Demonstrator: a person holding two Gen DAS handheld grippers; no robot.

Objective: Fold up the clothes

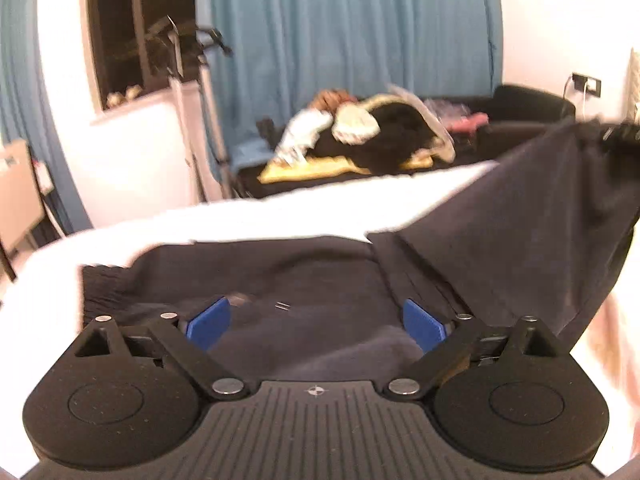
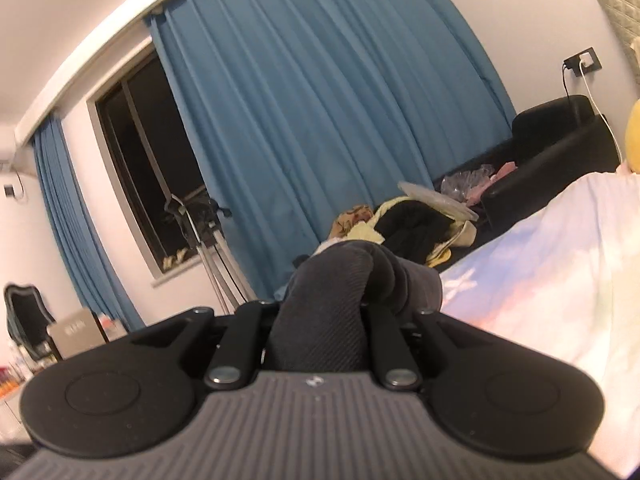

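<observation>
A dark navy garment [image 1: 304,280] lies on the white bed [image 1: 280,212]. Its right part [image 1: 540,208] is lifted up toward the upper right, where a blurred dark shape, probably my right gripper, holds it. My left gripper [image 1: 316,324] is open, its blue pads [image 1: 208,324] spread just above the garment's near part, holding nothing. In the right wrist view my right gripper [image 2: 320,316] is shut on a bunched fold of the dark garment [image 2: 340,280], raised above the bed; its fingertips are hidden by the cloth.
A black sofa [image 1: 532,108] with a pile of clothes [image 1: 360,136] stands beyond the bed, in front of blue curtains [image 1: 352,40]. A tripod stand [image 1: 192,92] and a window [image 1: 136,28] are at the left. The bedsheet [image 2: 552,272] extends to the right.
</observation>
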